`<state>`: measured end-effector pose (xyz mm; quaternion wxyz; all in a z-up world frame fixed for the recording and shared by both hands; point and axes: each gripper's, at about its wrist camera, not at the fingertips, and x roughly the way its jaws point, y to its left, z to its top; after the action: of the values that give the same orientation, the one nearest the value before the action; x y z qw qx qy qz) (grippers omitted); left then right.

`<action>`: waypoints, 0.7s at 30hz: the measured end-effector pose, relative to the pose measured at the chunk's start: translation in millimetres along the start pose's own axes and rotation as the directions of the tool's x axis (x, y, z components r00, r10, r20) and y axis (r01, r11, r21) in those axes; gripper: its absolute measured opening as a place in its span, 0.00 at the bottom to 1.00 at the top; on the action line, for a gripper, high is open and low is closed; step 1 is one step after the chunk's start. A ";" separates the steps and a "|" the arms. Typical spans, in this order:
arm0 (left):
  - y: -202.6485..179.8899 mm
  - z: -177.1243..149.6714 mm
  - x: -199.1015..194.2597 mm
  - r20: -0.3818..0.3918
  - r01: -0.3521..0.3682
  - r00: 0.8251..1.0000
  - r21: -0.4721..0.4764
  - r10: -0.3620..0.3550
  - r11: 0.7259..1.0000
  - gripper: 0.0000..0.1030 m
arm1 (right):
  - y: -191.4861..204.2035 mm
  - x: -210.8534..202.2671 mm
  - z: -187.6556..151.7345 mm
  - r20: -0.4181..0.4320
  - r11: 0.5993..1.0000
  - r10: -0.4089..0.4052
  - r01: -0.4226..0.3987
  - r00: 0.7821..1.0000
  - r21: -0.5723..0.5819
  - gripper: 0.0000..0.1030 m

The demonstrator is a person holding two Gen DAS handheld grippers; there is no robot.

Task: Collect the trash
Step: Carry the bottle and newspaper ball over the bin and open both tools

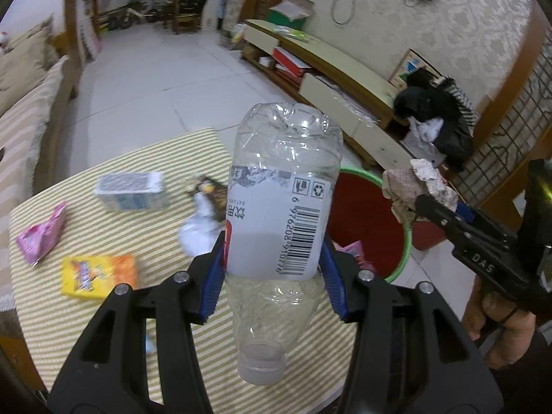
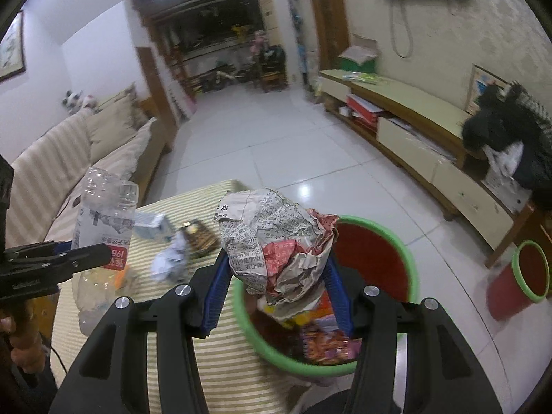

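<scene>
My left gripper (image 1: 274, 269) is shut on a clear plastic bottle (image 1: 283, 186), held cap end toward the camera above the striped table (image 1: 103, 310). In the right wrist view the same bottle (image 2: 103, 227) hangs at the left in the left gripper (image 2: 86, 258). My right gripper (image 2: 276, 293) is shut on a crumpled newspaper ball (image 2: 276, 241), right over the red bin with a green rim (image 2: 379, 234). The left wrist view shows that paper ball (image 1: 414, 186) in the right gripper (image 1: 424, 207), beyond the bin (image 1: 365, 214). Wrappers lie inside the bin (image 2: 324, 341).
On the table lie a pink wrapper (image 1: 43, 234), a yellow-orange packet (image 1: 100, 276), a tissue pack (image 1: 131, 189), a white paper wad (image 1: 196, 234) and a dark wrapper (image 1: 210, 189). A second red bin (image 2: 521, 279) stands on the floor by the low cabinet (image 2: 431, 138). A sofa (image 2: 69, 158) runs along the left.
</scene>
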<state>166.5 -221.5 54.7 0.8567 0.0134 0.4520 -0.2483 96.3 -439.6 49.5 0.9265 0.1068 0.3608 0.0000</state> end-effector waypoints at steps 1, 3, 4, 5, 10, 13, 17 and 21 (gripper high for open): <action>-6.1 3.1 4.1 -0.003 0.006 1.000 0.010 -0.006 1.000 0.47 | -8.9 1.0 0.3 -0.001 1.000 -0.010 0.010 1.000 0.015 0.49; -21.4 11.9 15.5 -0.015 0.027 1.000 0.033 -0.027 0.999 0.47 | -21.4 1.7 0.6 -0.005 0.999 -0.020 0.020 1.000 0.030 0.49; -26.6 14.6 19.2 -0.018 0.036 0.999 0.038 -0.035 0.999 0.47 | -26.9 2.7 0.8 -0.008 0.999 -0.024 0.025 1.000 0.039 0.49; -33.5 18.3 24.7 -0.024 0.049 0.999 0.044 -0.048 0.998 0.47 | -32.6 2.6 0.6 -0.010 0.999 -0.028 0.028 1.000 0.045 0.49; -57.0 31.9 49.0 -0.046 0.105 0.994 0.050 -0.103 0.993 0.47 | -50.9 8.3 2.8 -0.020 0.997 -0.038 0.039 0.999 0.072 0.49; -66.6 35.9 60.6 -0.059 0.133 0.990 0.049 -0.130 0.990 0.47 | -59.1 13.6 2.3 -0.031 0.996 -0.039 0.041 0.999 0.081 0.49; -73.1 37.5 72.2 -0.080 0.143 0.987 0.055 -0.138 0.988 0.47 | -64.0 22.8 4.4 -0.041 0.994 -0.041 0.045 0.998 0.095 0.49; -74.5 41.6 81.1 -0.092 0.152 0.985 0.048 -0.147 0.987 0.47 | -69.7 29.3 6.6 -0.048 0.993 -0.041 0.046 0.998 0.104 0.49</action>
<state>203.8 -330.7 31.0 0.8140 0.0141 0.4822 -0.3235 117.0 -506.7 20.8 0.9108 0.1476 0.3838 -0.0368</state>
